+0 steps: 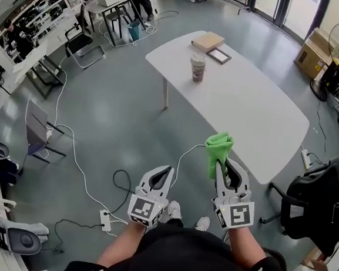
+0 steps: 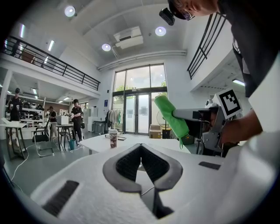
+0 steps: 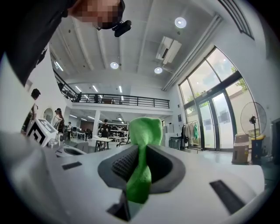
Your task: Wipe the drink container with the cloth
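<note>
1. The right gripper (image 1: 224,165), lower centre-right in the head view, is clenched on a crumpled green cloth (image 1: 218,147) that sticks out past its jaws.
2. The left gripper (image 1: 165,173), lower centre, has its jaws pressed together on nothing.
3. The tall lidded paper drink cup (image 1: 198,67) stands upright on the white oval table (image 1: 248,115), upper centre, well apart from both grippers.
</note>
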A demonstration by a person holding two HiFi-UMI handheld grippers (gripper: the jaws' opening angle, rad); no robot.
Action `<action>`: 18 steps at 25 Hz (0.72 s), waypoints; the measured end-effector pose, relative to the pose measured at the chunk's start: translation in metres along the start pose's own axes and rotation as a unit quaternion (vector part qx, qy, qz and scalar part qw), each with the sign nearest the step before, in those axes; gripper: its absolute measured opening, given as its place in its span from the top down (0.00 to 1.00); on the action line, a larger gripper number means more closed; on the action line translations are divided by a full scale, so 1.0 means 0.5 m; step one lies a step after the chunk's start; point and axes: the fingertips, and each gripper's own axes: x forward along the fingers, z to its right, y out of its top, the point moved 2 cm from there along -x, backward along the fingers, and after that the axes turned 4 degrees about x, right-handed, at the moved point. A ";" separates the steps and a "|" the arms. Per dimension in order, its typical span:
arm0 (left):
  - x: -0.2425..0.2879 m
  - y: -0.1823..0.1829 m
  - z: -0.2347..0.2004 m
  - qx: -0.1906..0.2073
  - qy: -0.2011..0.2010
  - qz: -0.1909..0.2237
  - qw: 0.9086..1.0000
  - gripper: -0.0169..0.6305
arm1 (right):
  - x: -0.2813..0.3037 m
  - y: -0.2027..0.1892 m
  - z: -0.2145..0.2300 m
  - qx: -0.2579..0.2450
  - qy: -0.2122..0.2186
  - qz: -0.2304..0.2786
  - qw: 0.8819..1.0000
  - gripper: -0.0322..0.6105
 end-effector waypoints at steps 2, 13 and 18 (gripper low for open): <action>-0.006 -0.004 -0.026 0.000 -0.003 0.006 1.000 0.96 | 0.024 0.000 -0.017 -0.002 0.000 0.001 1.000 0.85; -0.027 -0.019 -0.157 0.005 -0.001 0.009 1.000 0.96 | 0.128 -0.047 -0.067 0.020 -0.013 -0.034 0.999 0.85; 0.009 -0.033 -0.189 0.000 -0.001 0.001 1.000 0.96 | 0.184 -0.066 -0.044 0.025 -0.012 -0.042 0.999 0.86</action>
